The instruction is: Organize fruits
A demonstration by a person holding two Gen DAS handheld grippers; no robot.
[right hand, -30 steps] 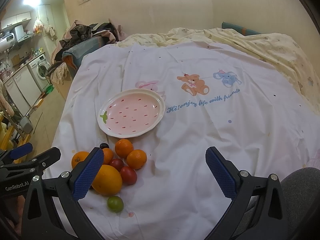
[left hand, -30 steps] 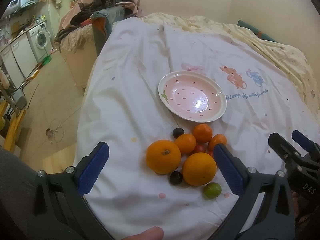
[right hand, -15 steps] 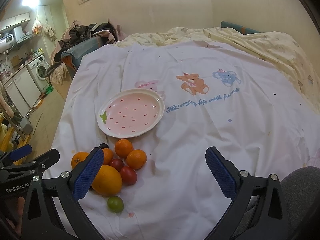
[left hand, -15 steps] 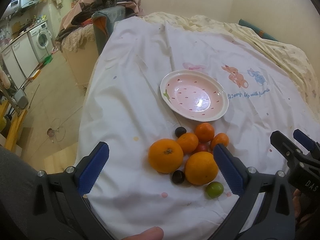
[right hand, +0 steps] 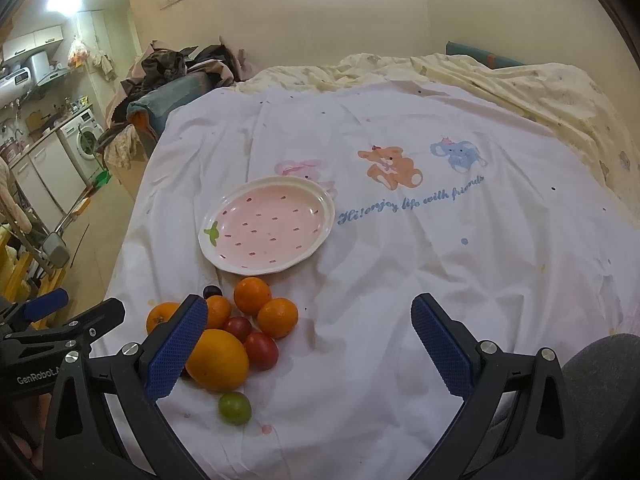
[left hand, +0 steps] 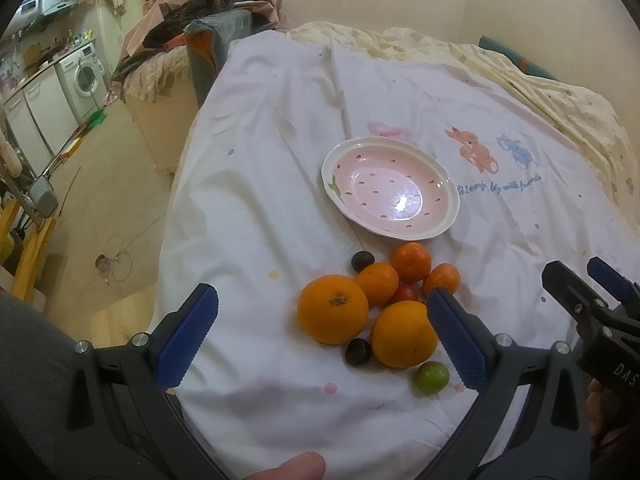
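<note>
The left gripper (left hand: pixel 320 336) hangs above a white bedsheet (left hand: pixel 260 208) with its blue-padded jaws spread wide and nothing between them but air, a large navel orange (left hand: pixel 333 314) showing in the gap and a second large orange (left hand: pixel 404 334) pressed against the right pad's edge at 3 o'clock in the left wrist view. The right gripper (right hand: pixel 308 344) is likewise wide apart and holding nothing, over bare sheet, the fruit pile sitting at its 9 o'clock. The pile lies loose on the sheet: three small mandarins (left hand: pixel 411 262) clustered at 12 o'clock of the big oranges, two red cherry tomatoes (right hand: pixel 261 350) touching them, a dark plum (left hand: pixel 358 352) wedged between the two oranges, another dark plum (left hand: pixel 363 260) at the pile's far edge, and a green lime (left hand: pixel 431 377) apart at 5 o'clock. Just beyond the pile at 12 o'clock rests the pink strawberry-pattern plate (left hand: pixel 448 184), with no fruit in it. Further out, a cartoon bear and elephant print (right hand: pixel 392 166) marks the sheet at 2 o'clock, and a washing machine (left hand: pixel 82 78) stands at 10 o'clock.
</note>
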